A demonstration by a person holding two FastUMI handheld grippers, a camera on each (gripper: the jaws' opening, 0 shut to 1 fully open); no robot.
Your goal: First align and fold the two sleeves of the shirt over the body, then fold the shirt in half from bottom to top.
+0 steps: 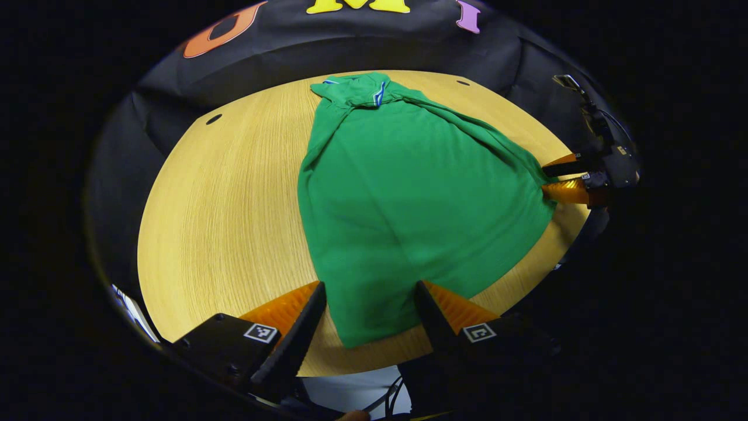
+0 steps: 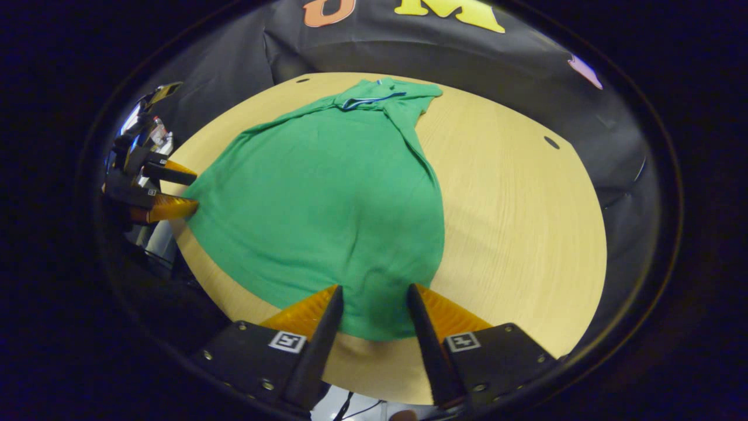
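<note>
Here, soft green shirt (image 1: pixel 403 204) lies flared on woodgrain table (image 1: pixel 222 222).

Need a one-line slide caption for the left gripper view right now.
Left tool, open, straddles the green shirt's bottom hem on the wooden table; right tool at the far hem corner.

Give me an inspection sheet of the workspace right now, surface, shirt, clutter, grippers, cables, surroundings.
Surface: round wooden table, small dark holes near its far edge.
Job's things: green shirt lies flat, collar at the far side, sleeves already folded over the body, hem at the near edge.
Clutter: nothing seen.
Grippers: left gripper and right gripper both open, each straddling a bottom corner of the shirt; contact with the cloth cannot be told.
Cables: dark cable below the table's near edge.
Surroundings: black cloth wall behind the table.
</note>
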